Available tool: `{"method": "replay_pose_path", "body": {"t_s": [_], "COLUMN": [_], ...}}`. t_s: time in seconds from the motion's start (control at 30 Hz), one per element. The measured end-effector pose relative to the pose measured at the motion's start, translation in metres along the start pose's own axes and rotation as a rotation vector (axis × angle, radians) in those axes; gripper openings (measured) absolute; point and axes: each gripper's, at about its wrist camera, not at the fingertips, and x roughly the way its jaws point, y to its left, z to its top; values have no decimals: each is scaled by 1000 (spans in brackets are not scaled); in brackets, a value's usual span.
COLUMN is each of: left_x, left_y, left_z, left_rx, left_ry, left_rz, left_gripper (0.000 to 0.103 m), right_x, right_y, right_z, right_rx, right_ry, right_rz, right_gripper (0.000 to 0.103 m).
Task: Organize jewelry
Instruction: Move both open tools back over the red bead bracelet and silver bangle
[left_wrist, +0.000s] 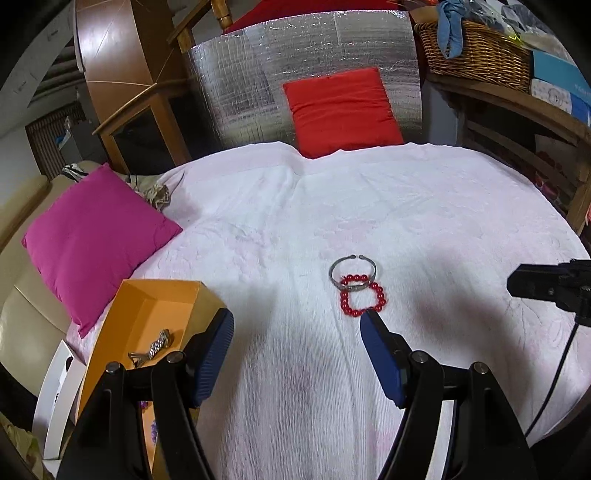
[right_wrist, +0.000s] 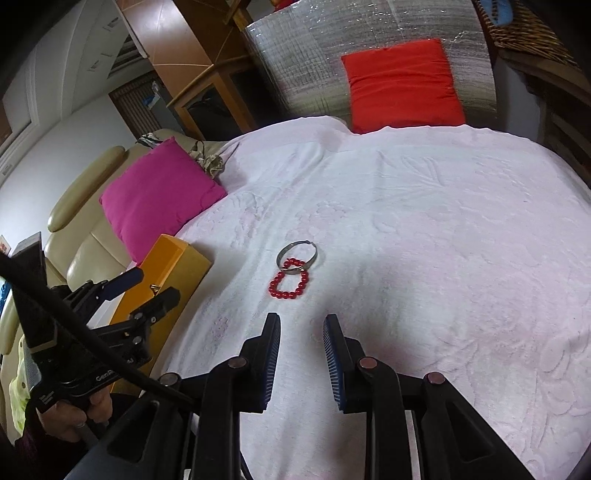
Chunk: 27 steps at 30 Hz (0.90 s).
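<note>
Pale pink bedding (left_wrist: 424, 206) covers the bed; mid-frame a silver bangle (left_wrist: 353, 272) overlaps a red bead bracelet (left_wrist: 364, 299). At lower left, an orange box (left_wrist: 147, 314) holds a metal watch (left_wrist: 157, 346). Left gripper (left_wrist: 297, 325) and right gripper (right_wrist: 301, 325) both hover with fingers spread, empty.

This is a lived-in home, a sitting room by the look of it: a cream leather sofa (right_wrist: 79, 236) runs along one side with a magenta cushion (left_wrist: 94, 242) resting on it. A red cushion (left_wrist: 341, 110) leans against a silver foil-faced panel (left_wrist: 255, 85) past the pale pink towelling cover (left_wrist: 424, 206). Wooden furniture (left_wrist: 122, 74) stands behind, and a wicker basket (left_wrist: 476, 51) piled with odds and ends sits on a wooden shelf (left_wrist: 517, 103).
</note>
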Motion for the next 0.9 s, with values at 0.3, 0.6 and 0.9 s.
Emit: {"method": "replay_pose_path", "body": {"t_s": [0.3,0.6,0.9], "left_x": [15,41,58], "left_y": [-12,-22,-20], "left_z": [8,8,4], "left_rx": [12,26,33], "left_ry": [-11,7,23], "left_rz": [13,36,56], "left_gripper": [72,72,72], "right_x": [10,17,28], "right_y": [-15,-30,-39], "right_z": [0,-1,-1], "right_rx": [46,100,136], "right_ry": [39,57,74], "right_rz": [-43,-68,-77], "right_gripper": [27,27,38]}}
